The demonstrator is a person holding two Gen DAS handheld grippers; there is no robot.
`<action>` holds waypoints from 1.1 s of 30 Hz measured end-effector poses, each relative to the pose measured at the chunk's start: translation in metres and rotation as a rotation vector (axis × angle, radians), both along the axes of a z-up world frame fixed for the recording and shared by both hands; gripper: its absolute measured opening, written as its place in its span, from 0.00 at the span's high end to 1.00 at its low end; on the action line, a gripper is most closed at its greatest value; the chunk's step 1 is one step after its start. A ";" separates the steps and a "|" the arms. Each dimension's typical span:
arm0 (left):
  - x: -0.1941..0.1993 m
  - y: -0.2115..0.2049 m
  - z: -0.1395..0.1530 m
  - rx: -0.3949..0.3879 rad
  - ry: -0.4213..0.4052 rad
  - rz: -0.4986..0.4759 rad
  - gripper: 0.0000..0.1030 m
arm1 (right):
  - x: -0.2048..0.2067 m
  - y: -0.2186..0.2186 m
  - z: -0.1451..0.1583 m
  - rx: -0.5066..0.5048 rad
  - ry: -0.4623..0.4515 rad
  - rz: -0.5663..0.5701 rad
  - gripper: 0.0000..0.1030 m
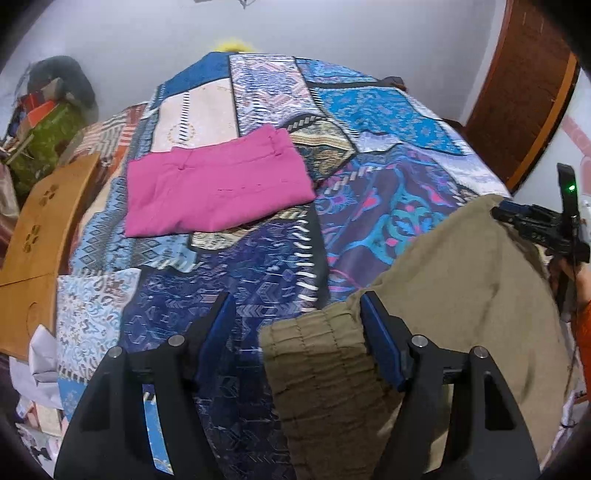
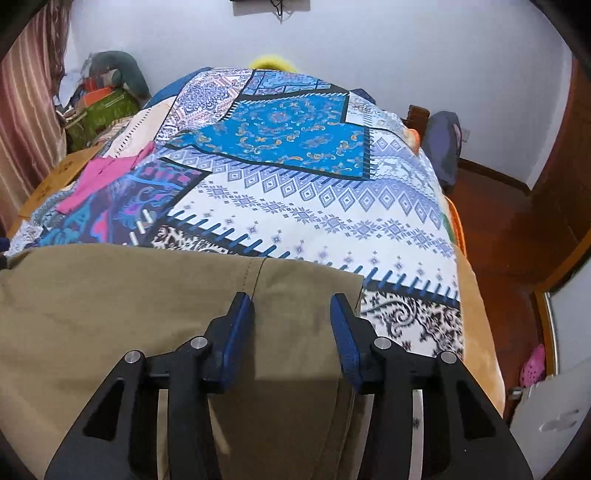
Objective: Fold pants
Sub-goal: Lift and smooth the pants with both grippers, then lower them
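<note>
- Your left gripper (image 1: pixel 297 325) hangs with its jaws spread wide over the near end of the bed (image 1: pixel 258 295); its 2 blue pads (image 1: pixel 380 347) grip nothing.
- The khaki pants (image 1: pixel 443 280) lie flat on the quilt at the near edge, their gathered waistband (image 1: pixel 317 354) reaching in between your left jaws and touching the right-hand pad.
- Whether that pad presses the waistband or only brushes it cannot be told from the left wrist view.
- Your right gripper (image 2: pixel 291 317) also stands parted, poised just above the pants (image 2: pixel 147 314) near their far right corner, with a seam (image 2: pixel 258 277) running up past the left pad.
- No cloth is pinched between the right fingers (image 2: pixel 345 332); how close they sit to the fabric cannot be judged.
- In the left wrist view your right gripper (image 1: pixel 546 229) appears as a dark frame with 1 green light at the pants' far side, a hand (image 1: pixel 576 273) beneath it.
- A pink folded garment (image 1: pixel 218 192) rests farther up the quilt, well apart from the khaki pants, toward the left side of the bed.
- A wooden board (image 1: pixel 40 236) stands beside the bed's left edge.
- A green bag (image 1: pixel 44 144) and clutter sit in the far left corner, against the white wall (image 1: pixel 332 29).
- A brown wooden door (image 1: pixel 524 92) stands on the right side, and a dark backpack (image 2: pixel 443 144) leans near the bed's far right corner.
</note>
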State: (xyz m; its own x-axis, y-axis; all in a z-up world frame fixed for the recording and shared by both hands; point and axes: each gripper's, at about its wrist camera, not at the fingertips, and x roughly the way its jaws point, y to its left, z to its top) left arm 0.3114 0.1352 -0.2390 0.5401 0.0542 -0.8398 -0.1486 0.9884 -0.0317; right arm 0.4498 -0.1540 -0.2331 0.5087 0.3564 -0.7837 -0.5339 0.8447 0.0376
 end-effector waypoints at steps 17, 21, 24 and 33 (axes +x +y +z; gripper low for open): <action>-0.031 -0.035 0.056 -0.019 -0.093 -0.145 0.31 | -0.089 0.037 0.077 0.134 0.017 0.175 0.39; -0.039 -0.053 0.040 -0.015 -0.044 -0.190 0.30 | -0.120 0.068 0.064 0.133 0.081 0.265 0.38; -0.041 -0.057 0.018 -0.005 0.014 -0.197 0.30 | -0.134 0.081 0.038 0.065 0.150 0.286 0.38; -0.083 -0.032 0.005 -0.074 0.010 -0.147 0.24 | -0.185 0.024 0.024 0.050 0.182 0.221 0.36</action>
State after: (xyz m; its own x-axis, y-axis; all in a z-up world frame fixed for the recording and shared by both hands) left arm 0.2284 0.1029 -0.2336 0.5290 -0.0867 -0.8442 -0.0034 0.9945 -0.1043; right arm 0.2647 -0.1298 -0.2094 0.2668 0.4838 -0.8336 -0.6853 0.7033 0.1889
